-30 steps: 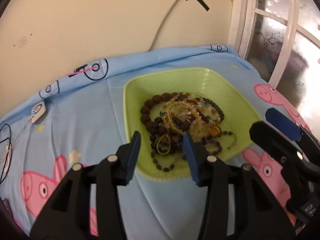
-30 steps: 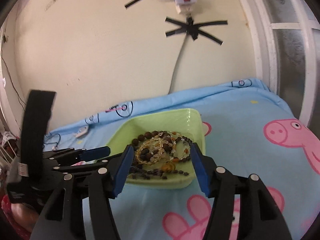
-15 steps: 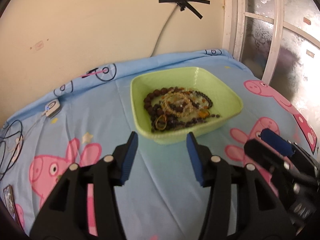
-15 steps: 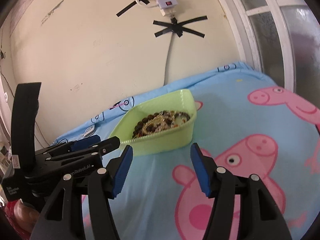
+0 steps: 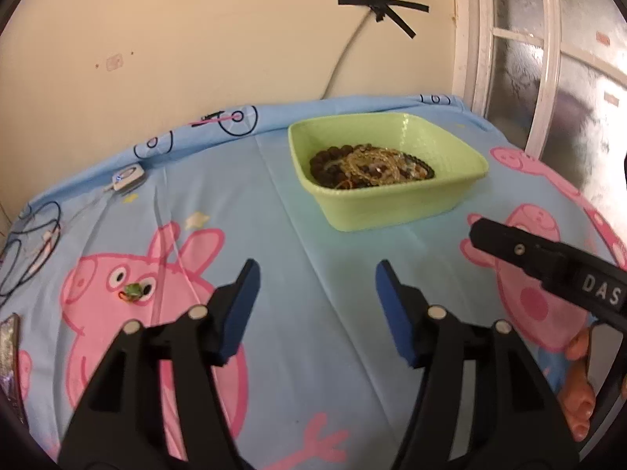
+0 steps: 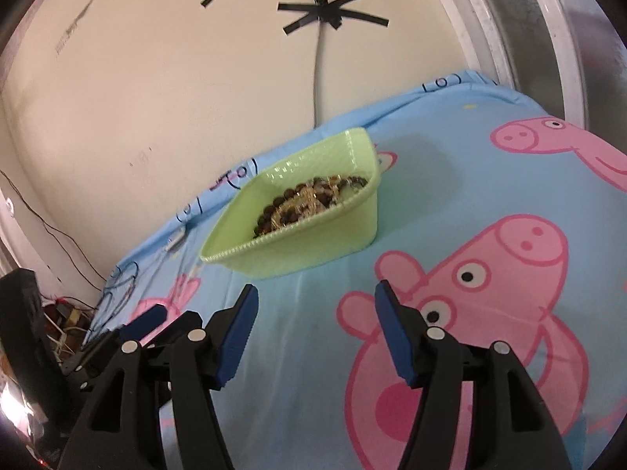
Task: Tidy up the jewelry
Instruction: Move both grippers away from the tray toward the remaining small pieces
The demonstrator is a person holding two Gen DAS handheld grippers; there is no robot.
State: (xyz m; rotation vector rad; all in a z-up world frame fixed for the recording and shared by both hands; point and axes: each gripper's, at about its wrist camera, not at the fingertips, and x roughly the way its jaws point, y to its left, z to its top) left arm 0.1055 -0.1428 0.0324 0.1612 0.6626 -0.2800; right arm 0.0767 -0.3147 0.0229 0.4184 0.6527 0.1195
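Note:
A light green tray [image 5: 395, 207] [image 6: 313, 250] stands on the blue cartoon-pig sheet and holds a tangle of bead strings [image 5: 368, 166] [image 6: 309, 201], dark brown and amber. A small green bead piece [image 5: 132, 291] lies loose on the sheet at the left. My left gripper [image 5: 317, 288] hovers well short of the tray, its jaws opening with nothing between them. My right gripper [image 6: 316, 313] is also short of the tray, jaws opening and empty. One black finger of the right gripper [image 5: 548, 262] crosses the right side of the left wrist view, with a hand [image 5: 580, 391] below it.
A wall with a taped cable [image 5: 345, 58] rises behind the bed, and a window frame [image 5: 548, 78] stands at the right. A white device with a blue light [image 5: 127, 178] and dark cords [image 5: 27, 243] lie at the sheet's left edge. A shiny flat object [image 5: 8, 352] lies at far left.
Both grippers have pulled back from over the tray, which now looks smaller and farther. Both pairs of jaws have spread wider. The loose green bead piece has come into the left view.

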